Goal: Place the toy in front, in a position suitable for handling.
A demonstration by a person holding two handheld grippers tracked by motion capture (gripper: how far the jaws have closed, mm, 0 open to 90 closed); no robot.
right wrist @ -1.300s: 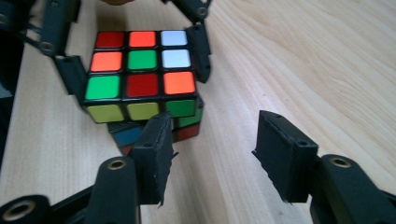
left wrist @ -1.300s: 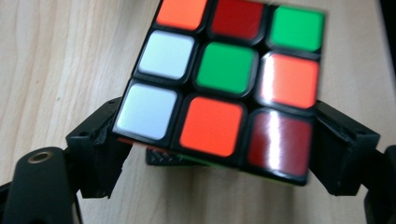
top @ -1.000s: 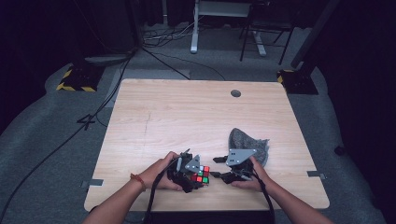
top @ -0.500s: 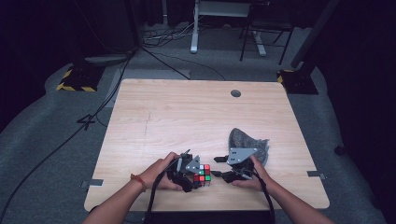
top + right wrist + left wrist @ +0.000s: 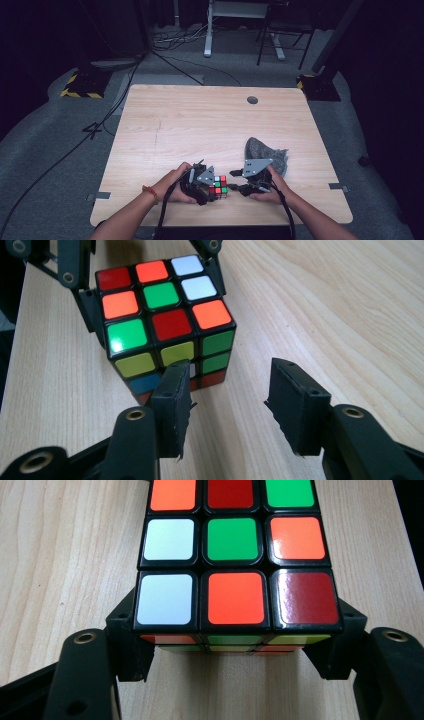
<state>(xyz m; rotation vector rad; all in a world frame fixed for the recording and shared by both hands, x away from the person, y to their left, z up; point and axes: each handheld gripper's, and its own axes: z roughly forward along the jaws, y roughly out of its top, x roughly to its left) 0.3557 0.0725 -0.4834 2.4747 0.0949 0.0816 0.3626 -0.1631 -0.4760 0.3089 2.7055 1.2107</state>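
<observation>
Left gripper [image 5: 209, 186]: jaws have just closed onto the puzzle cube [image 5: 218, 185] and clamp its lower layer from both sides, as the left gripper view shows. The cube sits on the wooden table [image 5: 200, 125] near the person's edge, between the two grippers. Right gripper [image 5: 239, 188]: jaws half apart, have just been narrowing, nothing between them; the cube stands just ahead of its tips. A grey cloth [image 5: 267, 152] lies behind it.

Rubik's cube on the table's near edge, between two grippers

The Rubik's cube [image 5: 218, 185] is set on the wooden table [image 5: 210, 125], with the left gripper [image 5: 207, 187] at its left, the right gripper [image 5: 235, 182] just to its right, and a crumpled cloth [image 5: 272, 152] behind the right gripper.
</observation>
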